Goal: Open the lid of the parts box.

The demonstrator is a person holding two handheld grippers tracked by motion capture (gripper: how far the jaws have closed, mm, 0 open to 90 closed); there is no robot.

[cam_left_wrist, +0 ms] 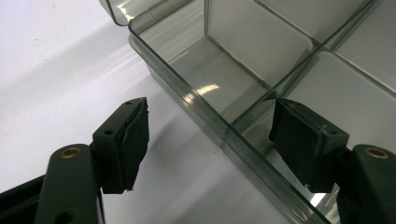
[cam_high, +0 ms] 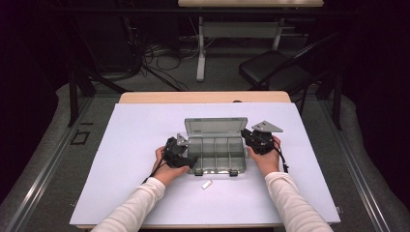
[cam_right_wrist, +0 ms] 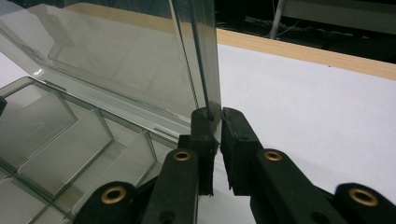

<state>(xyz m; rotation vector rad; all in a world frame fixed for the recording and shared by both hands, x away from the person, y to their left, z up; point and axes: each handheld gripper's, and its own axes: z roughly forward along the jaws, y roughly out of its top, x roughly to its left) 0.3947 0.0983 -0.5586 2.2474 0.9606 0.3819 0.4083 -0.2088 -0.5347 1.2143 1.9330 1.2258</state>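
High view: fixed above the near side, facing forward and down over the whole table (cam_high: 145, 193). Each claw view: very close, looking along its own jaws. All three share the clear box (cam_high: 215, 153) (cam_left_wrist: 243, 79) (cam_right_wrist: 60, 135) between the claws.

The clear compartment box (cam_high: 215, 153) sits mid-table with its lid (cam_high: 215, 126) raised at the far side, blocking any approach from behind; the right gripper (cam_right_wrist: 216, 122) is clamped on the lid's edge and takes up the box's right flank. The left gripper (cam_left_wrist: 208, 140) straddles the box's left wall with jaws apart, closing off that flank. The white table surface (cam_high: 140, 135) lies free to left, right and front, save a small white piece (cam_high: 207, 184) just before the box.
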